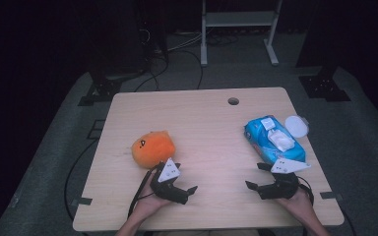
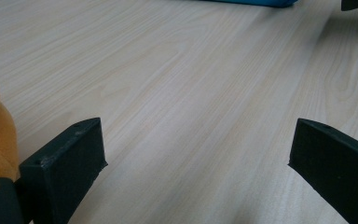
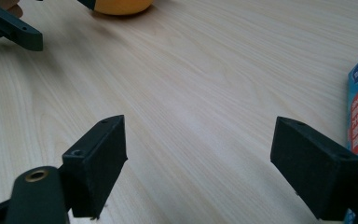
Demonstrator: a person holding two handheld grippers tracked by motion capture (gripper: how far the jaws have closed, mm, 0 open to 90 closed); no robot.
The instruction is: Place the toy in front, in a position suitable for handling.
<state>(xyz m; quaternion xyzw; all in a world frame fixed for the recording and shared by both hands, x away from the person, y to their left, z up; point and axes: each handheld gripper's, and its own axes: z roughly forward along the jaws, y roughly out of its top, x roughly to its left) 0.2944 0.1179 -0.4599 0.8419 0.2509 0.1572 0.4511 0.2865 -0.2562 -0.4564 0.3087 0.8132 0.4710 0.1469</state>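
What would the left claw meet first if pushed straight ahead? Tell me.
Open and empty, the left claw faces bare table. Beyond that, it would likely meet the blue wipes pack, slightly right of its line. Depth is hard to judge.

- Pale wooden table [image 1: 202,128], grain running lengthwise.
- Small round hole [image 1: 233,101] close to the far edge, right of centre.
- White round disc [image 1: 296,125] lying flat by the right edge.
- White metal rack [image 1: 239,19] standing on the grey floor beyond the far edge.
- Dark cables [image 1: 177,54] trailing across that floor.

Orange plush toy [image 1: 152,149] table-left, near edge; blue wipes pack [image 1: 273,140] table-right, lid apparently open.
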